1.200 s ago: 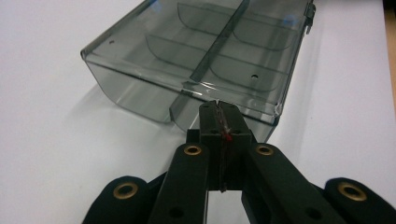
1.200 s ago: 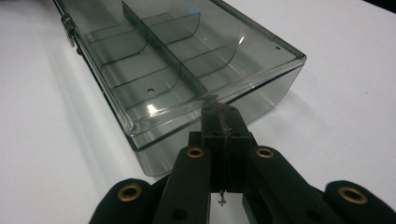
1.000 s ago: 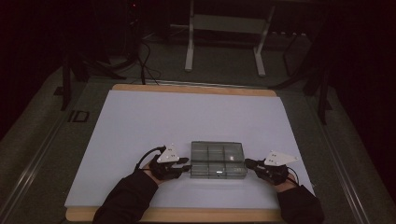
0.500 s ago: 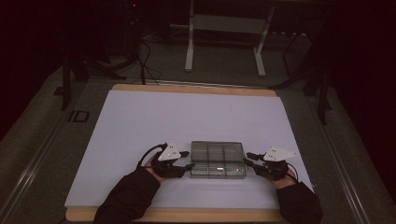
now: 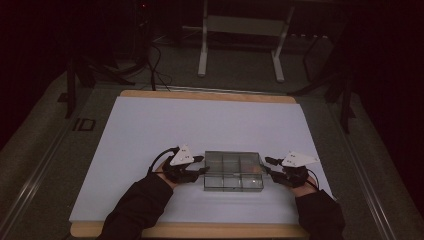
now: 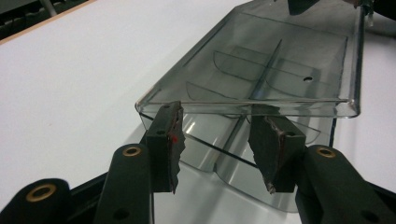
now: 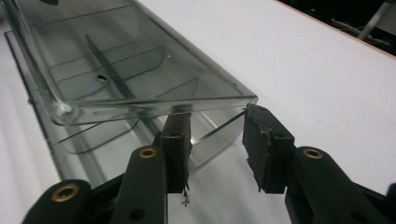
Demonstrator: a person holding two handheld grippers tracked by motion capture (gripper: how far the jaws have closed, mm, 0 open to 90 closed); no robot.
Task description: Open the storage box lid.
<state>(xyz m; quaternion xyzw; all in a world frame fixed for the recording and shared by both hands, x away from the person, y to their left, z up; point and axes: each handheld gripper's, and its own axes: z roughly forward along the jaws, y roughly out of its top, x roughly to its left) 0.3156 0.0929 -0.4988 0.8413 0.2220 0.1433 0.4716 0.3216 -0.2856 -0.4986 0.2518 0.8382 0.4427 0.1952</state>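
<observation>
Fingers (image 6: pixel 264 140) of both grippers parted at the clear divided box's (image 5: pixel 233 171) lid edge, lid lift visible close-up

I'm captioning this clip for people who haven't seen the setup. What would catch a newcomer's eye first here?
Probably the clear plastic compartment box, lying near the front edge of the white table in a dark room. The left gripper and right gripper flank its two short ends. In each gripper view the open black jaws sit right at the box's end, under the edge of its transparent lid.
</observation>
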